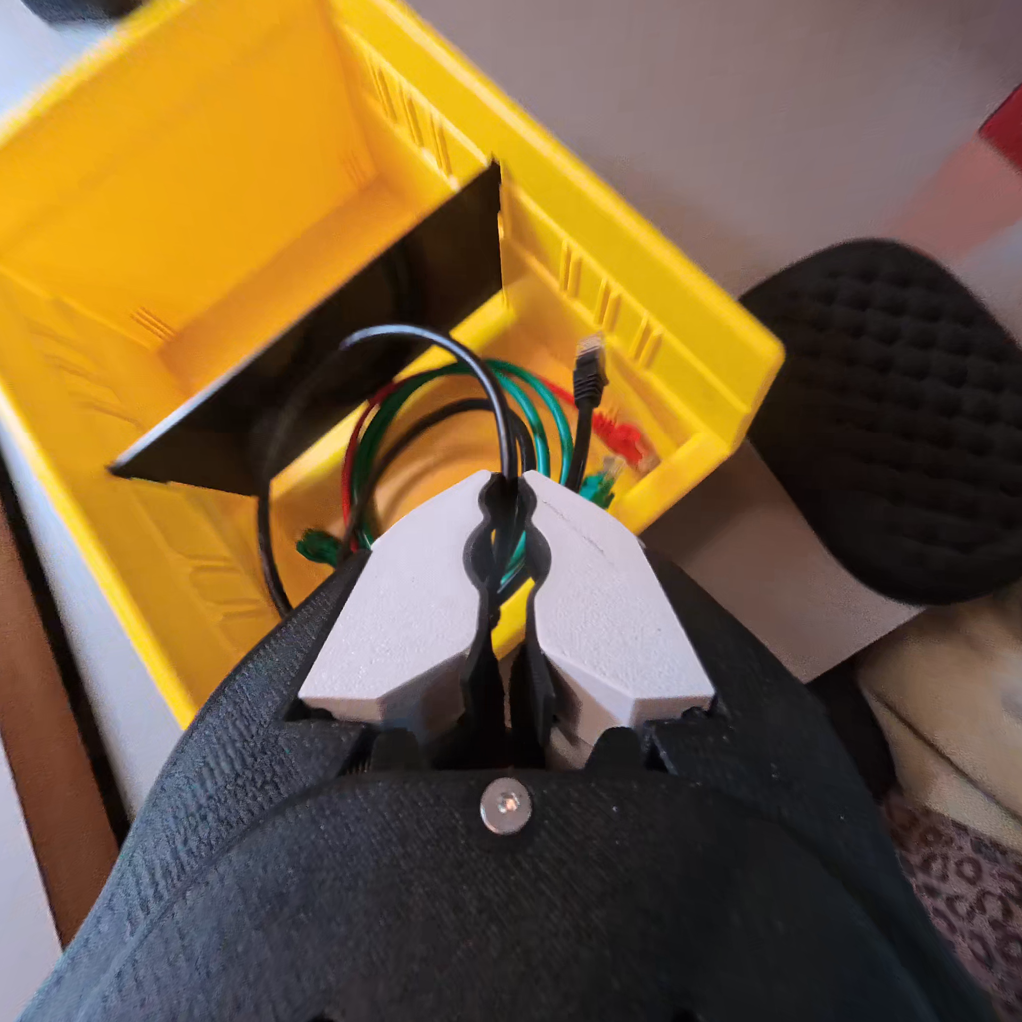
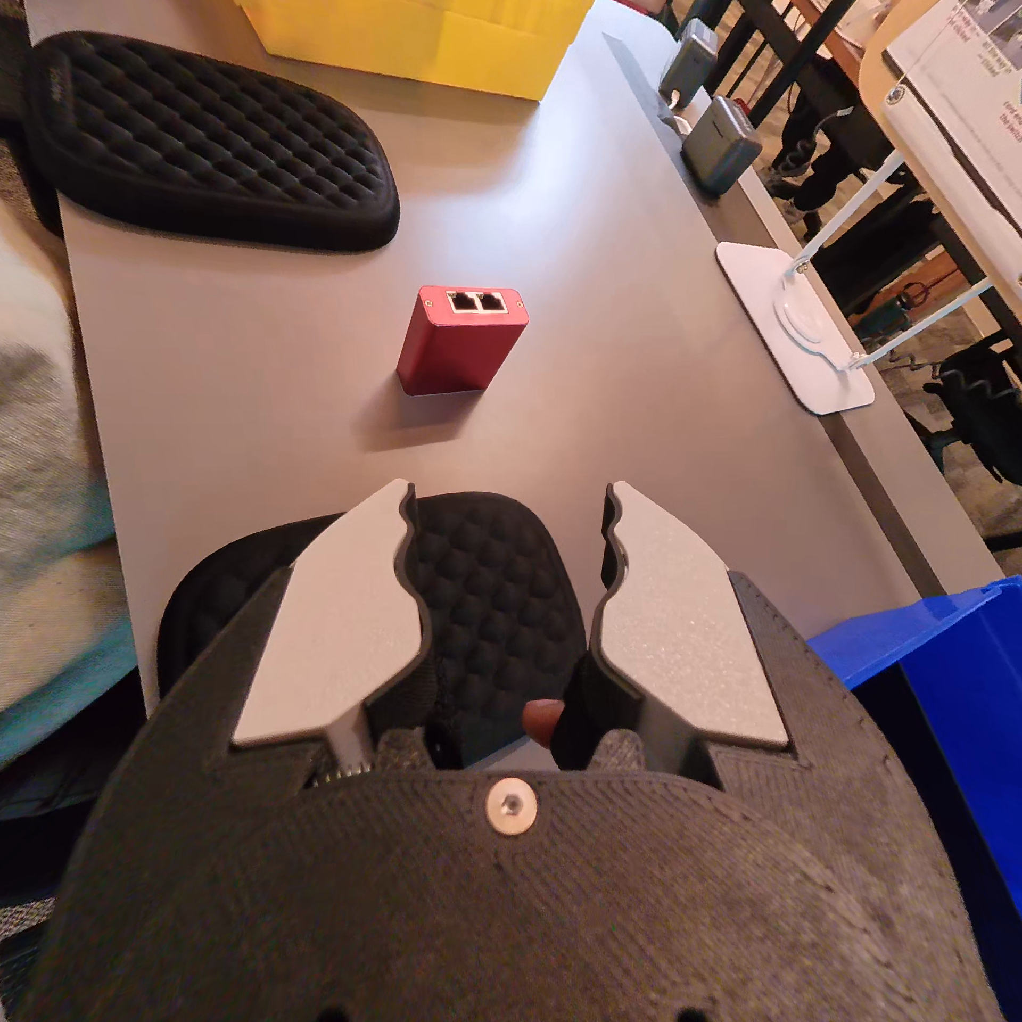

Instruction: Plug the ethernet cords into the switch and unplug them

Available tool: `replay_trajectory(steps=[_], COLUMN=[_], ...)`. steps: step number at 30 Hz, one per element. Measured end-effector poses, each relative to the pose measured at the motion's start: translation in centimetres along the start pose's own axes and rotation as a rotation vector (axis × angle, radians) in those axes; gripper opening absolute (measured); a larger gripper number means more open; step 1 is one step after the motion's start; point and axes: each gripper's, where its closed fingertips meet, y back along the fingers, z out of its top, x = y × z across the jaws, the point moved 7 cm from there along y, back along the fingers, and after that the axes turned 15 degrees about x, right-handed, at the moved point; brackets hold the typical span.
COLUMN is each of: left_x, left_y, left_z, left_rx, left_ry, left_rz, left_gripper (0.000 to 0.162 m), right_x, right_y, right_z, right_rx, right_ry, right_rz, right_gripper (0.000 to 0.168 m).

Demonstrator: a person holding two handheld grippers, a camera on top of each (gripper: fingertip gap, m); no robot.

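My left gripper (image 1: 506,476) is shut on a black ethernet cord (image 1: 486,381) over the near compartment of a yellow bin (image 1: 719,398). The cord loops up from the fingertips, and its plug (image 1: 590,370) stands upright to the right. Green cords (image 1: 547,420) and a red cord (image 1: 619,434) lie coiled in the same compartment. In the right wrist view, a small red switch (image 2: 462,345) with two ports (image 2: 476,302) facing up sits on the grey table (image 2: 608,343). My right gripper (image 2: 509,489) is open and empty, a short way in front of the switch, above a black pad (image 2: 486,586).
A black divider (image 1: 332,354) splits the yellow bin; the far compartment looks empty. Black quilted pads lie beside the bin (image 1: 896,420) and at the table's left (image 2: 210,138). A blue bin (image 2: 940,691) is at the right. A white lamp base (image 2: 791,326) and grey adapters (image 2: 719,144) stand along the table's right edge. Some 45 cm of space lies between my two pairs of fingers.
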Motion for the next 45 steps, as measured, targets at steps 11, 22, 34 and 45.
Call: replay_trajectory(steps=[11, 22, 34, 45], left_x=[-3.6, -12.9, -15.4, -17.9], left_y=[8.4, 4.8, 2.3, 3.1], left_z=[6.3, 12.5, 13.5, 14.3], left_rx=[-0.719, -0.85, -0.654, -0.947], left_ry=[-0.028, -0.184, -0.33, -0.528], left_rz=[-0.006, -0.612, -0.647, -0.16], left_gripper=[0.006, 0.005, 0.005, 0.044], right_x=[0.4, 1.3, 1.7, -1.9], right_y=[-0.4, -2.1, -2.8, -4.2], right_z=[0.8, 11.6, 15.9, 14.7], right_rx=[-0.057, -0.525, -0.709, -0.741], right_ry=[0.014, 0.214, 0.471, -0.262], right_rz=[0.009, -0.028, 0.065, 0.497], right_gripper=[0.065, 0.065, 0.016, 0.015])
